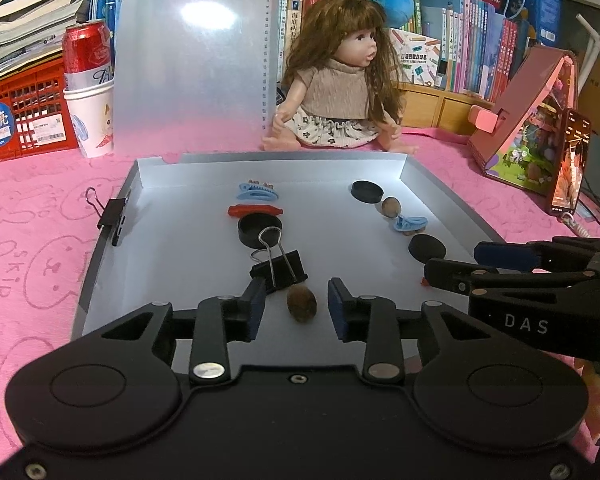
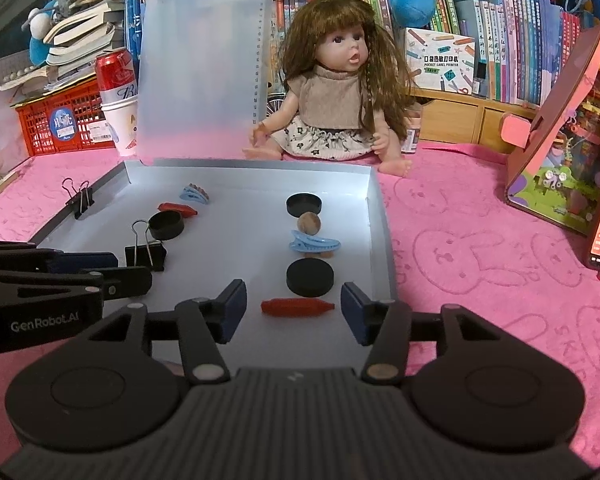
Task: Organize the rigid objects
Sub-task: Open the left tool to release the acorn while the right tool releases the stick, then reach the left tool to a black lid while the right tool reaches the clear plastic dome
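Observation:
A shallow grey tray [image 1: 100,264] [image 2: 380,232] lies on the pink cloth. My left gripper [image 1: 297,307] is open, with a brown nut [image 1: 301,303] lying between its fingertips. A black binder clip [image 1: 278,270] lies just beyond, then a black cap [image 1: 259,230], a red clip [image 1: 255,211] and a blue hair clip [image 1: 257,191]. My right gripper [image 2: 293,307] is open around a red clip [image 2: 296,306] lying on the tray. Beyond it lie a black puck [image 2: 310,277], a blue hair clip [image 2: 314,244], a brown nut [image 2: 309,224] and a black cap [image 2: 303,205].
A doll [image 1: 340,80] sits behind the tray. A translucent clipboard [image 1: 192,56], a red can in a paper cup [image 1: 88,92] and a red crate [image 1: 20,112] stand at the back left. A binder clip [image 1: 114,216] grips the tray's left wall. A toy house [image 2: 560,152] stands right.

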Tool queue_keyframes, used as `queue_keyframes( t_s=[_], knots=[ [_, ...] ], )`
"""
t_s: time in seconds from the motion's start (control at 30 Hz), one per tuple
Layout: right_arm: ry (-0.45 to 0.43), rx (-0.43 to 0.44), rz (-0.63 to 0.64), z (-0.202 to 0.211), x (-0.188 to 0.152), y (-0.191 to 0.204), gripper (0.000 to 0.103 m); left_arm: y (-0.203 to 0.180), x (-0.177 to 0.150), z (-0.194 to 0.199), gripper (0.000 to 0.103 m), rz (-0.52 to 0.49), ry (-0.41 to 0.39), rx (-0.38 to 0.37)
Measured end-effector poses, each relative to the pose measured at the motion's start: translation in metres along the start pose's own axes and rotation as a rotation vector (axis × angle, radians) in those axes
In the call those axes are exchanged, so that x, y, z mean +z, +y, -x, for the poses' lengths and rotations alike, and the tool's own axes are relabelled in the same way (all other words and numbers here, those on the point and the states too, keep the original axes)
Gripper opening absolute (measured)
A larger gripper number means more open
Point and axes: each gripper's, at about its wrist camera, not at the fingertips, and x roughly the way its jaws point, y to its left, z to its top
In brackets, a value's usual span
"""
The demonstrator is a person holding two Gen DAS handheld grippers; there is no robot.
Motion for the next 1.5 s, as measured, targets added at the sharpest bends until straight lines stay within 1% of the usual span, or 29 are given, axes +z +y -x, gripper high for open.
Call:
queue_keyframes(
  t_s=[0.27,0.57,0.8,0.9,1.07,1.27,1.5],
  knots=[
    [-0.019,0.005,0.003,0.01,0.0,0.0,0.072,-0.001,0.0,0.011,0.04,-0.003,-0.011,-0.012],
    [-0.064,0.024,0.036,0.038,-0.005,0.001,0.076,-0.005,-0.007,0.041,0.043,-0.035,-0.03,-0.058],
    [-0.092,0.05,0.073,0.063,-0.017,0.0,0.08,-0.009,-0.022,0.066,0.046,-0.059,-0.026,-0.103],
    [-0.11,0.055,0.107,0.071,-0.025,-0.001,0.081,-0.011,-0.031,0.076,0.046,-0.067,-0.02,-0.108],
    [-0.104,0.065,0.116,0.077,-0.037,-0.003,0.082,-0.012,-0.043,0.087,0.046,-0.06,-0.008,-0.128],
    [-0.098,0.07,0.11,0.084,-0.048,-0.005,0.082,-0.019,-0.058,0.097,0.047,-0.096,0.008,-0.149],
    [-0.087,0.07,0.109,0.09,-0.059,-0.008,0.082,-0.027,-0.073,0.101,0.05,-0.112,0.035,-0.179]
  ],
)
